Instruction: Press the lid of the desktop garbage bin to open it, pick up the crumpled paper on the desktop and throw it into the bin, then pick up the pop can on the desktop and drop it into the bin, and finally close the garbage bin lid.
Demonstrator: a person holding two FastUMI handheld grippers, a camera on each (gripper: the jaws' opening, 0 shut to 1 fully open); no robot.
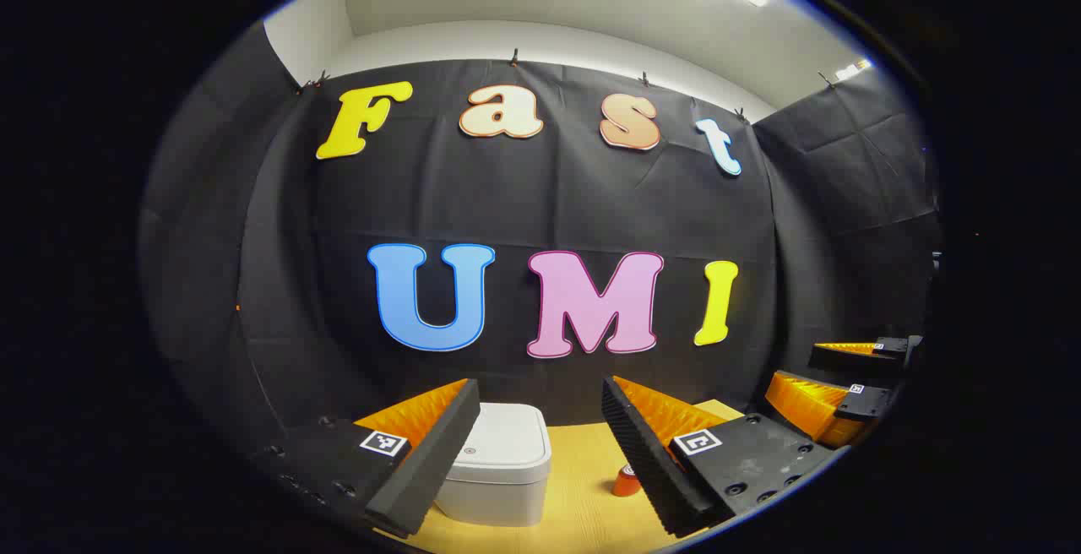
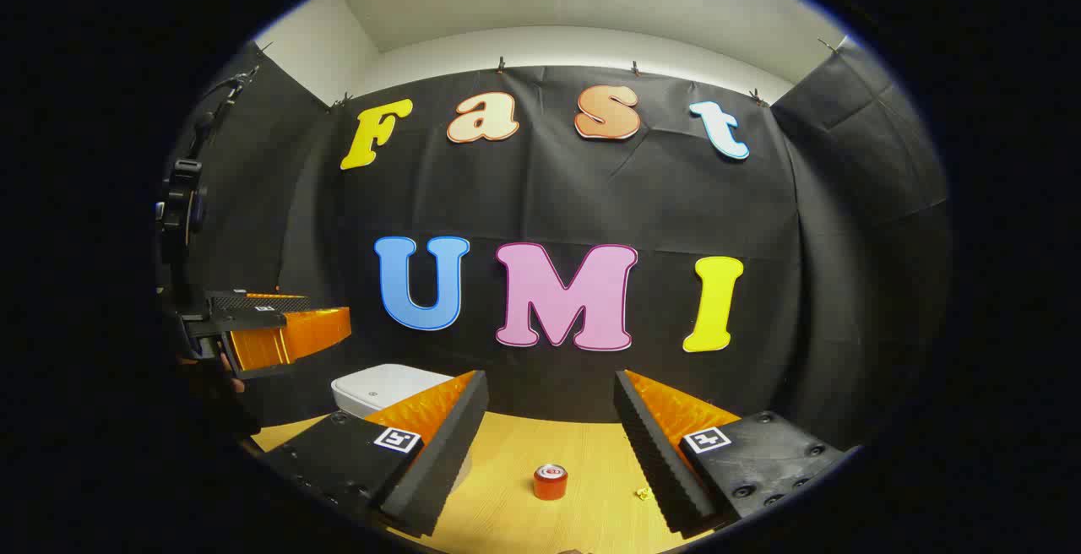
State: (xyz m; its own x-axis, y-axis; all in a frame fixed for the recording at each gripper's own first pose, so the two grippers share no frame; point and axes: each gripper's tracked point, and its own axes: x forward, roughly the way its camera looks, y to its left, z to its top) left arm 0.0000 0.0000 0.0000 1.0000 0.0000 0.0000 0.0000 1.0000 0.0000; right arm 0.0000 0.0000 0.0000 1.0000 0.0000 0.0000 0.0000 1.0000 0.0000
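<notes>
Left gripper view has the left gripper (image 1: pixel 540 453) spread wide above the pale wooden table (image 1: pixel 583 503), holding nothing, with the white square plastic garbage bin (image 1: pixel 498 461) between its fingers, lid apparently shut. Right gripper view has the right gripper (image 2: pixel 549 444) likewise spread and empty, the small red pop can (image 2: pixel 550 481) upright ahead. Judging by this, nothing is done yet. Crumpled paper cannot be made out with certainty.

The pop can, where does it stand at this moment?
In the right gripper view the pop can stands upright on the wooden desktop, between the open jaws, right of the white garbage bin with its lid closed.
</notes>
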